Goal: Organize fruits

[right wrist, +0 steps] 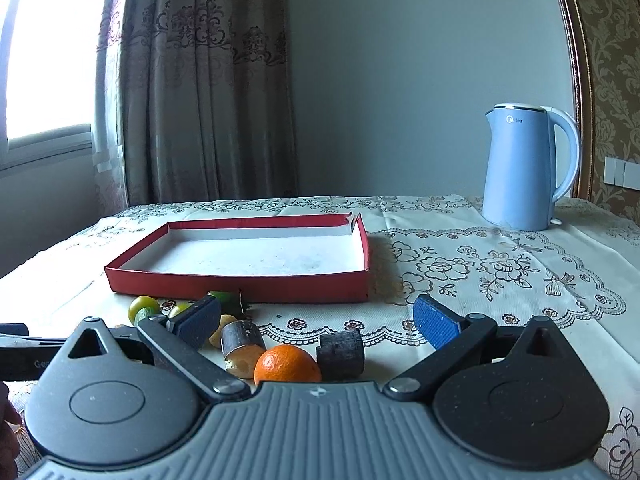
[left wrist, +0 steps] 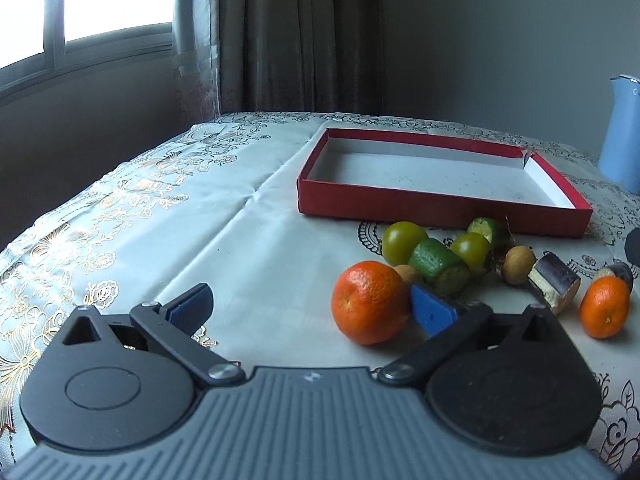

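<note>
A shallow red box (left wrist: 436, 210) (right wrist: 240, 280) with a white inside lies empty on the table. In front of it sits a cluster of fruit: a large orange (left wrist: 368, 302), two green-yellow round fruits (left wrist: 403, 240), green cut pieces (left wrist: 440, 266), small tan fruits (left wrist: 519, 265), a dark cut piece (left wrist: 554, 282) and a small orange (left wrist: 605, 307). My left gripper (left wrist: 312, 306) is open, its right finger just beside the large orange. My right gripper (right wrist: 318, 322) is open above the small orange (right wrist: 287, 364) and two dark cut pieces (right wrist: 340, 354).
A light blue electric kettle (right wrist: 524, 168) stands at the back right of the table. A patterned cloth (left wrist: 140, 208) covers the table, whose left edge drops off near the window and curtain (left wrist: 296, 36). A chair back (right wrist: 600, 60) rises at far right.
</note>
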The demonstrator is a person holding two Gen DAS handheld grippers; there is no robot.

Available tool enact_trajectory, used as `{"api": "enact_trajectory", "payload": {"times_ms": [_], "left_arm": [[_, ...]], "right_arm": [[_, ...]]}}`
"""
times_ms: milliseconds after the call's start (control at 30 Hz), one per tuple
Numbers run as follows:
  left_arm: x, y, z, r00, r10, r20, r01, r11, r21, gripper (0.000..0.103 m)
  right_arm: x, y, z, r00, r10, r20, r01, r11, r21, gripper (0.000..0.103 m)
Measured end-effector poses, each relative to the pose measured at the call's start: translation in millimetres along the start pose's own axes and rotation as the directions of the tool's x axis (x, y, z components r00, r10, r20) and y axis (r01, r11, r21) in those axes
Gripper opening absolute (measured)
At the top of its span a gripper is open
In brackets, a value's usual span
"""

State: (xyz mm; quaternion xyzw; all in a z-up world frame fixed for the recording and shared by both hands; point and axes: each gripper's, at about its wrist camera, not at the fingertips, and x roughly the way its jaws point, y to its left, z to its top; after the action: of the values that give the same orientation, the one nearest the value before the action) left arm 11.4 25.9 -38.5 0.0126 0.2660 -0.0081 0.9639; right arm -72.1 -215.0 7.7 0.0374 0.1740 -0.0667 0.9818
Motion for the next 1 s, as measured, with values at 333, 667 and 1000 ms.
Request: {"api": "enact_trajectory", "payload": {"times_ms": [333, 667, 1000], "left_arm": [[0, 4, 0, 1.0, -0.008, 0.002, 0.009, 1.0, -0.02, 0.103], [-5, 10, -3, 0.999, -0.02, 0.035, 0.022, 0.998, -0.057, 0.103], [-12, 34, -5, 0.996, -0.029, 0.089, 0.047, 0.979, -0.199, 0.103]], "right_arm": [[-1, -5, 0, 1.0, 0.002, 0.0, -0.002, 1.0, -0.018, 0.103], [-3, -14, -1, 0.999, 0.042, -0.006, -0.042, 0.998, -0.042, 0.103], [5, -24, -2, 0.993, 0.083, -0.082, -0.092, 0.989, -0.114, 0.103]]}}
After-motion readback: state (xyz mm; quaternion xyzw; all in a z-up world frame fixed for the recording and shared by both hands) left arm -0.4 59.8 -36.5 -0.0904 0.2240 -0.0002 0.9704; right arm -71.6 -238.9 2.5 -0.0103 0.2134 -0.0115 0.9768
